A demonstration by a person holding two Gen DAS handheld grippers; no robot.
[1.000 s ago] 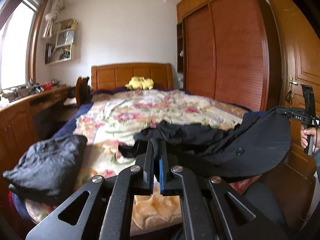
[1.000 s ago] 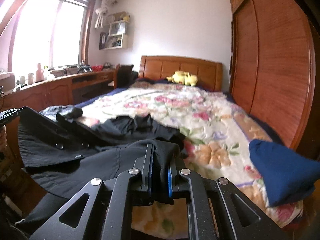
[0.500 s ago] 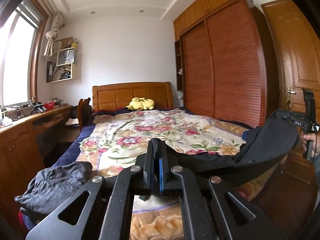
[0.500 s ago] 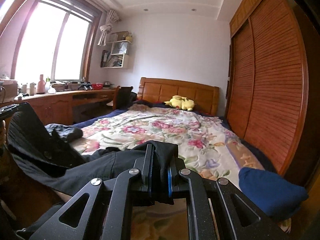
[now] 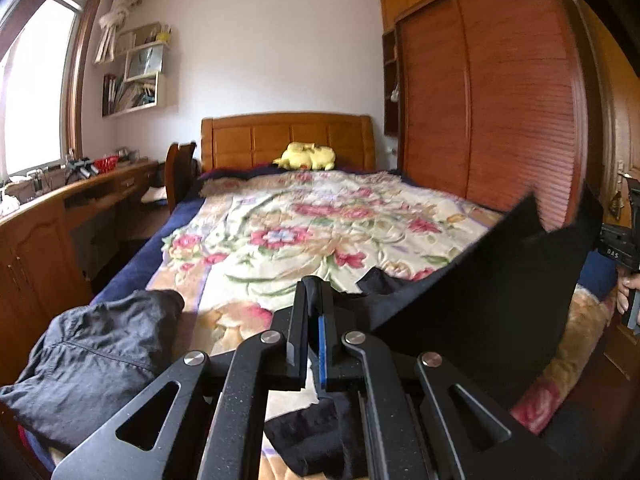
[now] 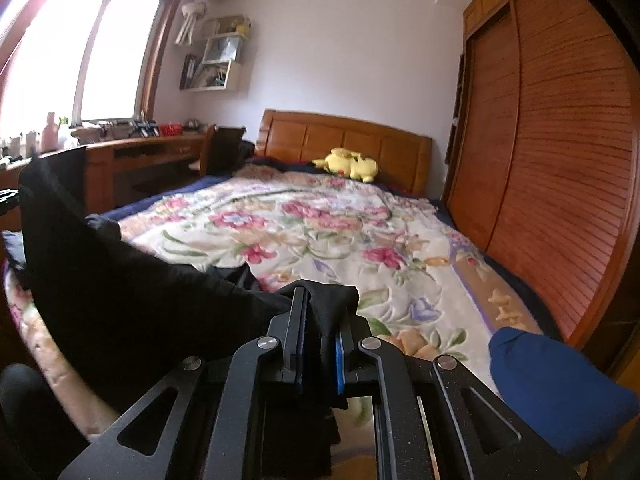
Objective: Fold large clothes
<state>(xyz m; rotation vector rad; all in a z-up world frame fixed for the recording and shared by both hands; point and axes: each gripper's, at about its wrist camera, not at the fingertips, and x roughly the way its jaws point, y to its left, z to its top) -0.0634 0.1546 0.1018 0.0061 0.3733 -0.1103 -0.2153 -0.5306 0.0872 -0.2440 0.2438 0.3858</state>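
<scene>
A large black garment (image 5: 480, 292) hangs stretched between my two grippers above the foot of the bed. My left gripper (image 5: 314, 300) is shut on one edge of it, with a thin fold of cloth pinched between the jaws. My right gripper (image 6: 320, 312) is shut on a thicker bunch of the same black garment (image 6: 120, 280). In the left wrist view the right gripper (image 5: 620, 240) shows at the far right, held by a hand. The cloth sags from there down toward my left jaws and over the flowered bedspread (image 5: 300, 232).
A crumpled dark grey garment (image 5: 96, 352) lies at the bed's near left corner. A blue cushion (image 6: 556, 388) sits at the near right corner. A yellow plush toy (image 5: 308, 156) rests by the headboard. A wooden desk (image 5: 60, 216) runs along the left, a wardrobe (image 5: 492, 120) along the right.
The black garment has come up off the bed and now hangs taut between the grippers. Both grippers have moved and tilted, keeping their hold.
</scene>
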